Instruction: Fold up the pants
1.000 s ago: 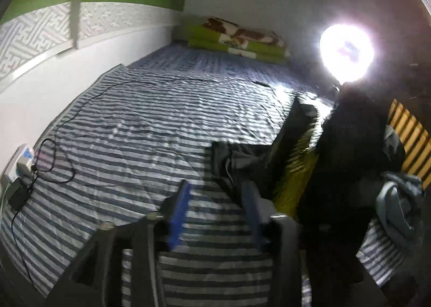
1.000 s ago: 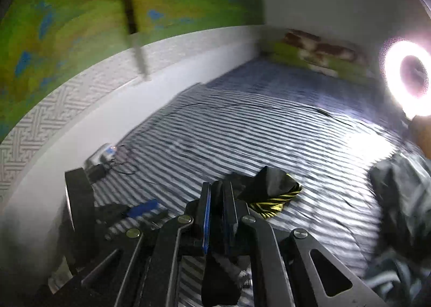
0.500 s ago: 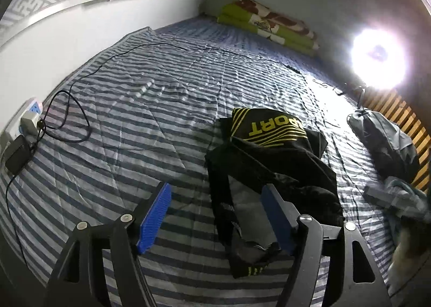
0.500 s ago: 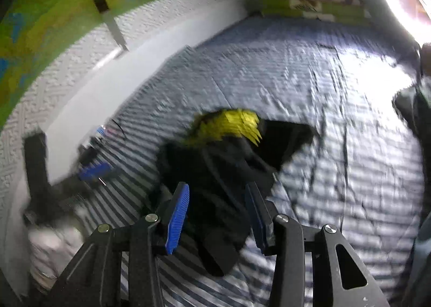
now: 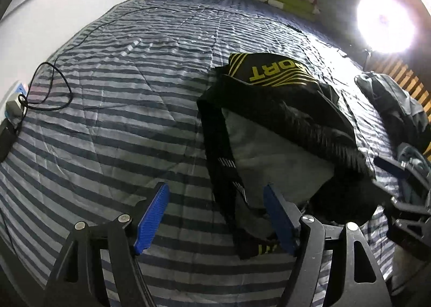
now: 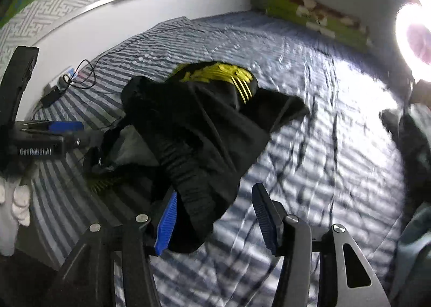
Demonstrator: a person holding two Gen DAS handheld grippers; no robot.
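Since a second ago the right gripper (image 6: 214, 219) has let go of the pants (image 5: 280, 129): its jaws, then clamped on black cloth, now stand wide and empty, with a fold of fabric lying over the left pad. The left gripper (image 5: 216, 219) is likewise wide apart, holding nothing, poised above a dark leg strip. The pants lie dropped in a crumpled heap on the striped bed (image 5: 121, 107), toward its right edge, yellow-printed waistband (image 5: 269, 70) farthest from the cameras. Judgement: laid down but not spread; flattening comes before any fold. No containers are visible; other garments (image 5: 398, 107) rest at the bed's right edge.
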